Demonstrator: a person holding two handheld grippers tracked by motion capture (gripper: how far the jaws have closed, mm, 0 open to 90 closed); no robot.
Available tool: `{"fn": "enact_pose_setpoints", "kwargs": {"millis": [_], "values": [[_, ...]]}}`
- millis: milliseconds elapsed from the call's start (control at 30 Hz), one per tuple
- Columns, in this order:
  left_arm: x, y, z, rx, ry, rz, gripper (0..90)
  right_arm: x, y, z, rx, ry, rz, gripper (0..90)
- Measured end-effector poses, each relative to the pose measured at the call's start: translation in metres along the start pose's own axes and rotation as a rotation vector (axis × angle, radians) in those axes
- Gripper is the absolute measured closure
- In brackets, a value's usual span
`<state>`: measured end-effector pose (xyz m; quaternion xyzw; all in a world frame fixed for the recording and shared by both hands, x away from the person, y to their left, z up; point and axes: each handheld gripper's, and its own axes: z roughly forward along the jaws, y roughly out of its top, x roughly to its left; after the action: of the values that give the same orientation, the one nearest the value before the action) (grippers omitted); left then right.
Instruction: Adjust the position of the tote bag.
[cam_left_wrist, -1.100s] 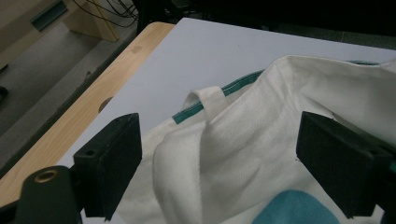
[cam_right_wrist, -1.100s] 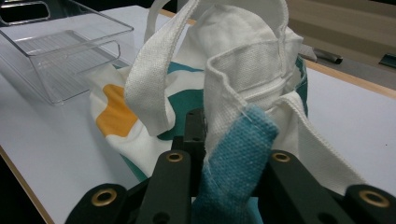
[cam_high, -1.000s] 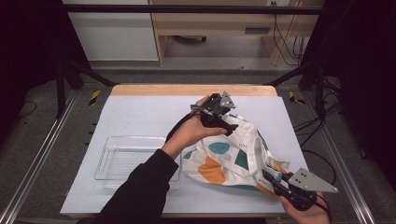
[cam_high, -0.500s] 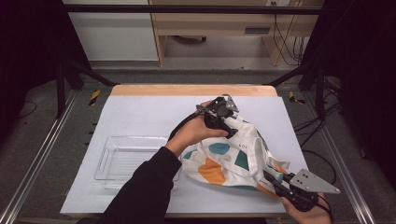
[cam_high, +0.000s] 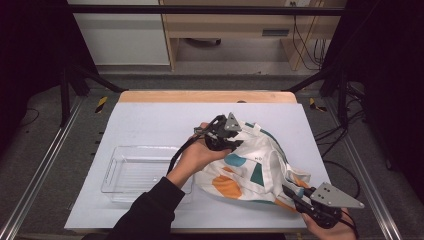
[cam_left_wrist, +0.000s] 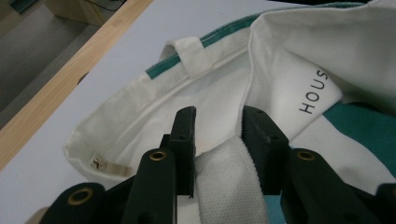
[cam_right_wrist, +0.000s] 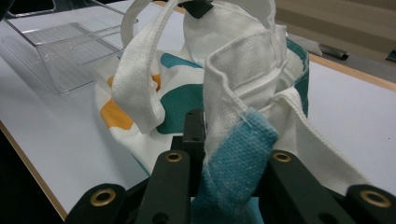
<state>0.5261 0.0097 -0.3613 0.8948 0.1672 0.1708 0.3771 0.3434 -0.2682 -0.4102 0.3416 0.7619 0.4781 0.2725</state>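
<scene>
left gripper at tote bag rim | right gripper pinching bag corner | tray beside

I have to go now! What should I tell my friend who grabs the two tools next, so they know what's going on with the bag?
Left tool: its jaws have just been closing, with a fold of the bag's white rim between them, at the far side of the bag.
Right tool: shut on the bag's near edge, white and teal cloth bunched in the jaws.
Bag: lies crumpled on the table, mouth partly spread between the two tools, one handle looping loose.
Tray: clear, empty, left of the bag.
Done: both sides of the rim are caught.
Left: probably pulling the mouth open; nothing is in the bag that I can see.
</scene>
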Motion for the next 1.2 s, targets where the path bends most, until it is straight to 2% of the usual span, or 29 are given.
{"fn": "enact_pose_setpoints", "kwargs": {"millis": [167, 267, 367, 400, 533, 633, 667, 733, 767, 800, 833, 867, 900, 933, 967, 1000, 1100, 1133, 1167, 1200], "values": [[-0.008, -0.011, -0.007, -0.041, 0.018, -0.037, 68.0, 0.000, -0.002, -0.001, 0.011, -0.004, 0.003, 77.9], [-0.021, -0.022, -0.014, -0.076, 0.030, -0.056, 68.7, 0.001, -0.005, -0.003, 0.024, -0.007, 0.005, 77.5], [-0.026, -0.027, -0.017, -0.089, 0.042, -0.055, 69.1, 0.001, -0.006, -0.005, 0.027, -0.002, 0.008, 77.2], [-0.033, -0.032, -0.019, -0.095, 0.054, -0.042, 69.2, 0.001, -0.008, -0.004, 0.023, 0.001, 0.011, 76.6], [-0.042, -0.039, -0.021, -0.108, 0.059, -0.029, 69.5, 0.000, -0.009, -0.001, 0.016, 0.006, 0.020, 74.7], [-0.046, -0.046, -0.023, -0.119, 0.048, -0.036, 69.7, -0.001, -0.008, 0.000, 0.022, 0.009, 0.026, 71.2], [-0.048, -0.050, -0.024, -0.123, 0.042, -0.040, 69.7, -0.002, -0.007, -0.001, 0.021, 0.011, 0.027, 69.4], [-0.050, -0.056, -0.025, -0.132, 0.034, -0.046, 69.8, -0.004, -0.004, -0.004, 0.006, 0.000, 0.040, 59.0], [-0.050, -0.056, -0.025, -0.132, 0.034, -0.046, 69.9, -0.004, -0.004, -0.004, 0.006, 0.000, 0.040, 59.0], [-0.051, -0.059, -0.025, -0.139, 0.029, -0.055, 69.9, -0.004, -0.003, -0.005, 0.005, 0.000, 0.032, 49.9], [-0.051, -0.059, -0.025, -0.139, 0.029, -0.055, 70.0, -0.004, -0.003, -0.005, 0.005, 0.000, 0.032, 49.9], [-0.052, -0.060, -0.025, -0.129, 0.029, -0.044, 70.1, -0.005, 0.000, -0.007, 0.009, 0.000, 0.033, 39.5], [-0.052, -0.060, -0.025, -0.129, 0.029, -0.044, 70.1, -0.005, 0.000, -0.007, 0.009, 0.000, 0.033, 39.5], [-0.054, -0.062, -0.026, -0.127, 0.023, -0.039, 70.0, -0.005, 0.003, -0.009, 0.021, -0.006, 0.040, 27.9], [-0.054, -0.062, -0.026, -0.127, 0.023, -0.039, 70.0, -0.005, 0.003, -0.009, 0.021, -0.006, 0.040, 27.9], [-0.055, -0.064, -0.027, -0.123, 0.023, -0.030, 69.9, -0.005, 0.007, -0.010, 0.041, -0.013, 0.045, 19.1], [-0.056, -0.065, -0.028, -0.118, 0.022, -0.021, 69.9, -0.005, 0.010, -0.012, 0.037, -0.016, 0.048, 17.7], [-0.056, -0.065, -0.030, -0.129, 0.022, -0.035, 69.9, -0.007, 0.013, -0.013, 0.039, 0.005, 0.078, 14.7], [-0.056, -0.065, -0.030, -0.129, 0.022, -0.035, 69.9, -0.007, 0.013, -0.013, 0.039, 0.005, 0.078, 14.7], [-0.056, -0.066, -0.031, -0.132, 0.035, -0.036, 69.9, -0.007, 0.017, -0.014, 0.044, 0.023, 0.101, 13.7]]}}
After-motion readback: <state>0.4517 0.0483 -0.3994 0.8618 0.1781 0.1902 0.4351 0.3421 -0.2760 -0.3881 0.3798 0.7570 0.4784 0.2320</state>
